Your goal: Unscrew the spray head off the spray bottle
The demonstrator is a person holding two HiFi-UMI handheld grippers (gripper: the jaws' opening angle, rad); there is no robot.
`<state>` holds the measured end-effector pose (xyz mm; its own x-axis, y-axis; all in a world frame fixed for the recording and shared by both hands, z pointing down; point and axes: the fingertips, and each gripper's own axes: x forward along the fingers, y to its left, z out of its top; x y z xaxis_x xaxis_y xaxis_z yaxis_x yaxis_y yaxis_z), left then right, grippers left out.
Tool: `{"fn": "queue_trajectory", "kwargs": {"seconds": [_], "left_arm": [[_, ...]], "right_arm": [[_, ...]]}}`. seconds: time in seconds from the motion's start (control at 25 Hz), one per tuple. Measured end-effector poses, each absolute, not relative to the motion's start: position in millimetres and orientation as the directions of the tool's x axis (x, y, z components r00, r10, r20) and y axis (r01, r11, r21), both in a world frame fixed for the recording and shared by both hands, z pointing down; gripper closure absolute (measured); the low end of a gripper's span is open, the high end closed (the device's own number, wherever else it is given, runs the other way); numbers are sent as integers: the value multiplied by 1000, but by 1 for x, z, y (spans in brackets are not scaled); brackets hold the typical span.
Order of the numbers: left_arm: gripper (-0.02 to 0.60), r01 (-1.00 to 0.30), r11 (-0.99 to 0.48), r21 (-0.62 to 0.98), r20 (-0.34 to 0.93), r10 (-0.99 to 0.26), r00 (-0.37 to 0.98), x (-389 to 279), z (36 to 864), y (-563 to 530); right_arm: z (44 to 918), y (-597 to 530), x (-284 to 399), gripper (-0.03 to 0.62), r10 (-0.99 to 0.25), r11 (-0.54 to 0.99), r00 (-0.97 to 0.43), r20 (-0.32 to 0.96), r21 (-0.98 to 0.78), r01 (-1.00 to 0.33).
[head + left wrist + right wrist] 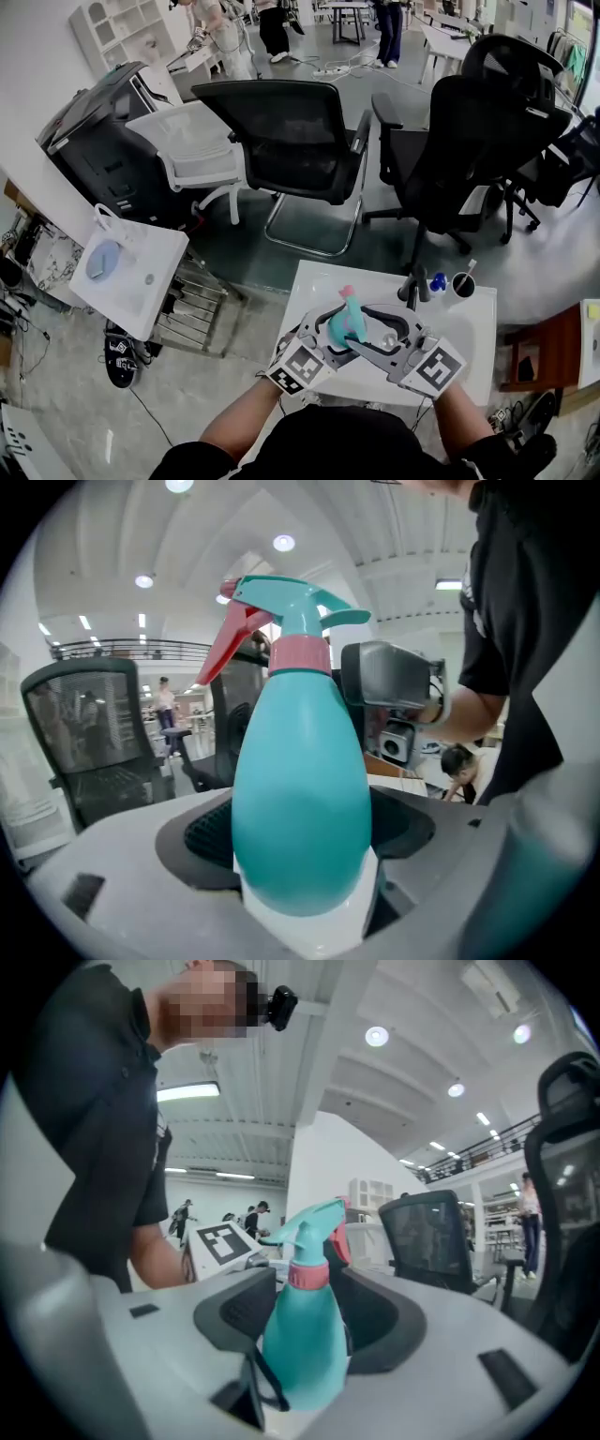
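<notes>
Left tongs [302, 829] are clenched on the belly of the spray bottle [300, 808], holding it in the air above the white surface [469, 323], in front of the person. Right tongs [307, 1321] are released: jaws wide, with the bottle body standing between the pads but not pinched.

For the unscrew:
- The right tongs sit too low, I think. Raise them to the pink collar [300, 653] or the spray head [281, 607], not the body.
- Close there and turn about the bottle's own axis, with no sideways pull.
- Keep the left clamp firm so the body doesn't spin along.
- Stay off the red trigger [225, 649].
- Expect several short turns with re-grips.

Orientation: the long axis is near vertical, head up. The nozzle and trigger point away from the person, towards the office chairs.
</notes>
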<state>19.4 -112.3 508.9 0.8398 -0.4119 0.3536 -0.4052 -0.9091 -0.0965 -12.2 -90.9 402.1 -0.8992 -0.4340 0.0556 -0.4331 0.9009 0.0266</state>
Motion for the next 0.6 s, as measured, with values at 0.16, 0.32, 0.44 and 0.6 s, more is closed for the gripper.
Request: {"fn": "queue_trajectory", "kwargs": {"seconds": [0.16,0.32,0.44,0.6], "left_arm": [[172,-559,-821,-117,357,-560,748,9,511,-132],[172,-606,-786,-120,369,-602,708,9,519,-135],[172,-617,-775,-136,373,-617,693,10,521,-135],[172,-614,-767,-186,369,-634,680,14,519,-136]], "right_arm": [[405,-106,-6,386,-560,828,-828,-33,-73,-557],[408,-113,-2,403,-624,780,-781,-24,-82,-620],[408,-114,-3,412,-629,775,-777,-17,-89,-625],[406,-114,-5,431,-649,760,-760,-33,-86,-645]]}}
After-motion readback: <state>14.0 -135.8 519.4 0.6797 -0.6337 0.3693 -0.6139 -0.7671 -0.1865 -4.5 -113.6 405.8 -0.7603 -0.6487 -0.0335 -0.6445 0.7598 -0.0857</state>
